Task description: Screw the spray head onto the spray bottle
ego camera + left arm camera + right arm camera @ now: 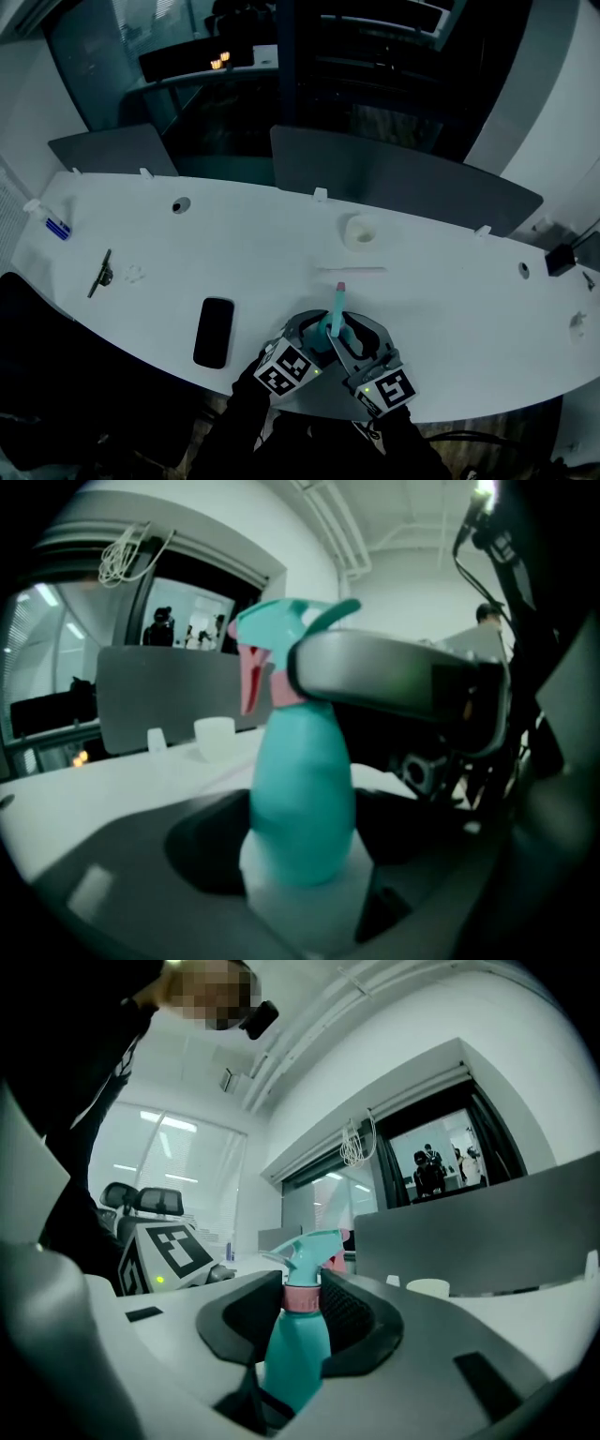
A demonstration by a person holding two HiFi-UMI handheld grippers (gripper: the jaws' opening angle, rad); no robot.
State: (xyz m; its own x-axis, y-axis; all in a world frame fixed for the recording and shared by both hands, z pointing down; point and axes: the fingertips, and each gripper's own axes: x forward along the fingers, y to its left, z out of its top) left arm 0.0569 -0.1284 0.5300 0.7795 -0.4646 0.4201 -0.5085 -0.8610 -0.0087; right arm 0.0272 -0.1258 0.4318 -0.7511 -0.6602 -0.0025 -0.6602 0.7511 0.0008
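Two grips meet on one small thing at six o'clock in the head view, right over the near edge of the desk (450,309). The left gripper (302,855) has its jaws closed wide around the belly of the teal spray bottle (305,789), with no gap showing at either pad. The right gripper (302,1314) is clamped higher up, on the pink collar (302,1299) of the spray head (305,1252), which already sits on the neck.

The main risk, as I judge it, is the bottle turning along with the head. If the lower grip is slack, the thread will not tighten. A hard squeeze there could dent the soft body and tip the neck, so the collar would bite crooked. The two sets of jaws also stand very near each other, and a roll of the upper one could knock the lower.

A slip here would likely send the bottle off the near edge, since I cannot tell whether it rests on anything. A dark phone (214,332) lies at nine o'clock from the bottle, near enough to be struck. At twelve o'clock lies a thin pale rod (352,270), and beyond it a white cup (361,231), both well apart and unlikely to interfere.
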